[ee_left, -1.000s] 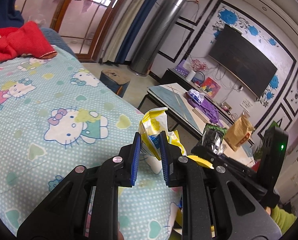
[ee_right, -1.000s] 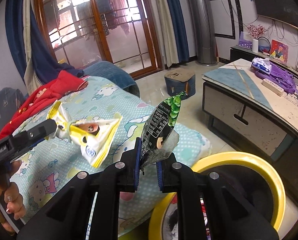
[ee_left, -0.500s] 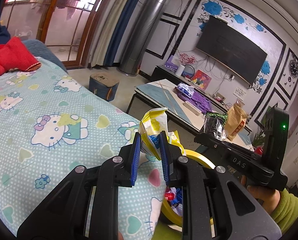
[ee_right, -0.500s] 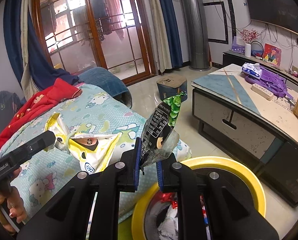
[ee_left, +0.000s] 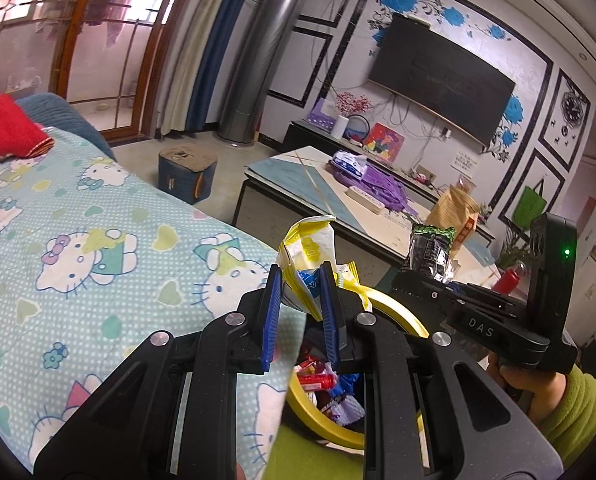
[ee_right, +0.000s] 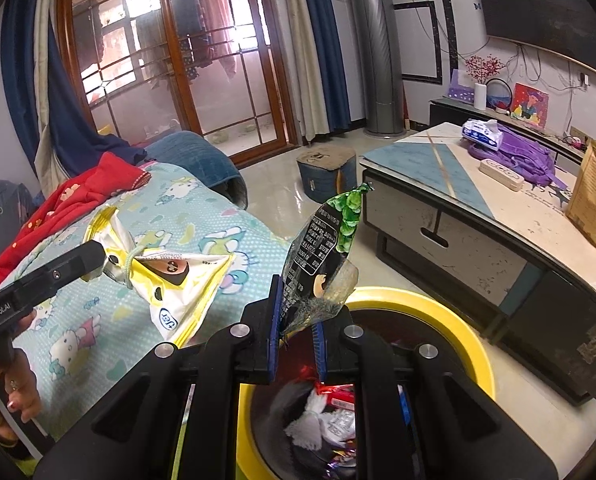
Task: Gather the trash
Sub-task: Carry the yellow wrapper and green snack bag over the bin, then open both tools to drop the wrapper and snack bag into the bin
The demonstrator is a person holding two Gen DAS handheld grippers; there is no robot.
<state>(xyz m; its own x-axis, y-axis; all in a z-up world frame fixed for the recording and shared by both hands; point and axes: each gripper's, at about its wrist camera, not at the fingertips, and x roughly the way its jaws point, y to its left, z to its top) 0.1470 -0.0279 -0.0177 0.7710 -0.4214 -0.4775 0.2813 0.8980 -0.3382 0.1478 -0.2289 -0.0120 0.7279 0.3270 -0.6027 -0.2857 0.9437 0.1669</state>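
Cartoon-print bedspread (ee_left: 98, 240) beside yellow-rimmed bin (ee_right: 449, 312), probably holding wrappers.

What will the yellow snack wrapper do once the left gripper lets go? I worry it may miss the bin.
The yellow snack wrapper looks crumpled and thin, so probably very light and floppy. It may flutter rather than drop straight. The left gripper holds it near the yellow-rimmed bin's edge, so a drift onto the bedsheet seems possible.

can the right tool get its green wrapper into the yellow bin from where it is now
Probably yes. The right tool, shut on the green wrapper, hangs near the yellow bin; its open mouth lies just below, nothing between them.
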